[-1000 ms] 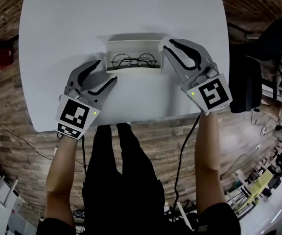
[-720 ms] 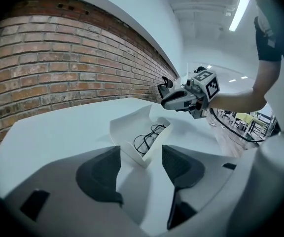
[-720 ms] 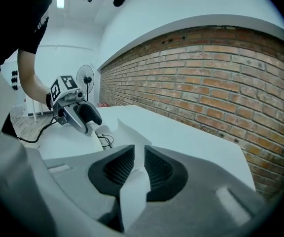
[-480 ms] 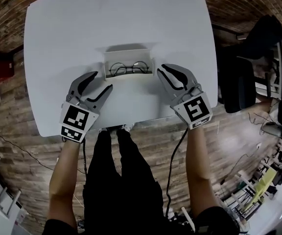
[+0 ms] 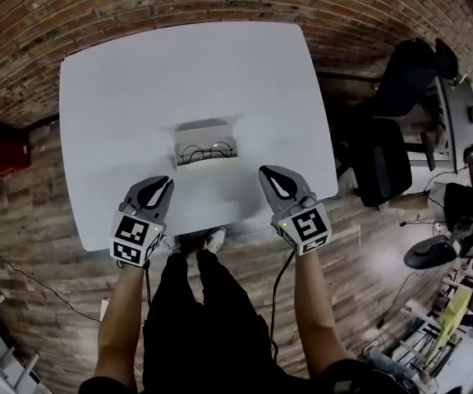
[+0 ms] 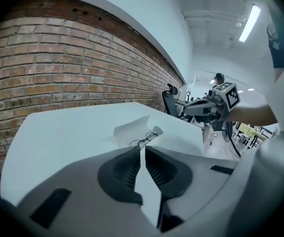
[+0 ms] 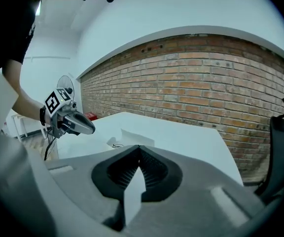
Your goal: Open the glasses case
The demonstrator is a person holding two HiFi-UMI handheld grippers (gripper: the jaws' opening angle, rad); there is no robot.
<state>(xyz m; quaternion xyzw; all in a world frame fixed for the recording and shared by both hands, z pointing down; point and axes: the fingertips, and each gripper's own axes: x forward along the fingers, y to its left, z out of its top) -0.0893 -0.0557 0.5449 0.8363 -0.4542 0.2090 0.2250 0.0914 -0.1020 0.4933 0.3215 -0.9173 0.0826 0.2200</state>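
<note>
While the fingers of the left gripper (image 5: 168,181) and right gripper (image 5: 264,171) have just clenched empty, the open glasses case (image 5: 206,144), well ahead between them on the tabletop (image 5: 138,80), could be knocked shut by a careless reach.

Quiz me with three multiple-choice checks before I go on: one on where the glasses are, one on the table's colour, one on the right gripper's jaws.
1. Relative to the case, the glasses lie: A beside it; B inside it; C beneath it.
2. The table is: A white; B brown; C black.
3. The right gripper has its jaws: A wide apart; B shut on the case; C shut on nothing.

Answers: B, the glasses sit within the open case's walls. A, its top is plain white. C, the pads meet in the right gripper view with nothing between them.
</note>
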